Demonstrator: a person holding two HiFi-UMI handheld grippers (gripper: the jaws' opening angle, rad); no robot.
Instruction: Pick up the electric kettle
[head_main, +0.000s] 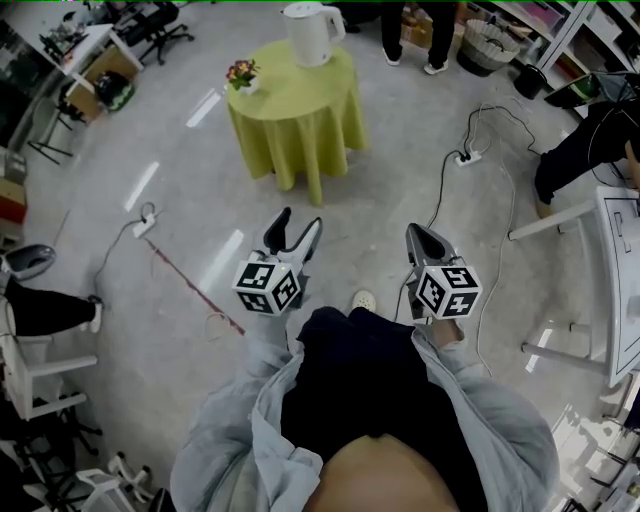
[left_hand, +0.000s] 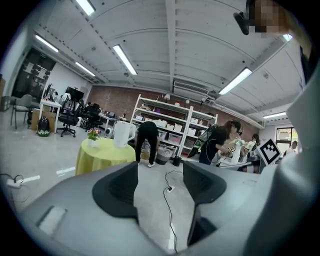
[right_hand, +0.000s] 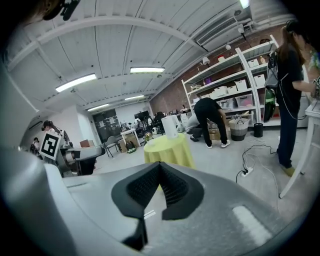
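A grey floor (head_main: 180, 150) is crossed by reflections of the ceiling strip lights (left_hand: 125, 59). A round table (head_main: 300, 120), draped in yellow-green, is placed mid-floor. White shelving (left_hand: 172, 122) is set against a brick wall (left_hand: 116, 101). Office chairs (left_hand: 67, 120) are grouped by desks (left_hand: 49, 103) at the left. A power strip (head_main: 466, 156) is laid on the floor.

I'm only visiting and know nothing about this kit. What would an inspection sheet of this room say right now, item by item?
Surface: small round table under a yellow-green cloth, ahead of the person.
Job's things: white electric kettle upright on the table's far side, untouched.
Clutter: small flower pot on the table's left side.
Grippers: left gripper open, empty; right gripper shut, empty; both short of the table.
Cables: power strip with its cable on the floor right of the table; second strip on the left.
Surroundings: office chairs, basket, people beyond the table.
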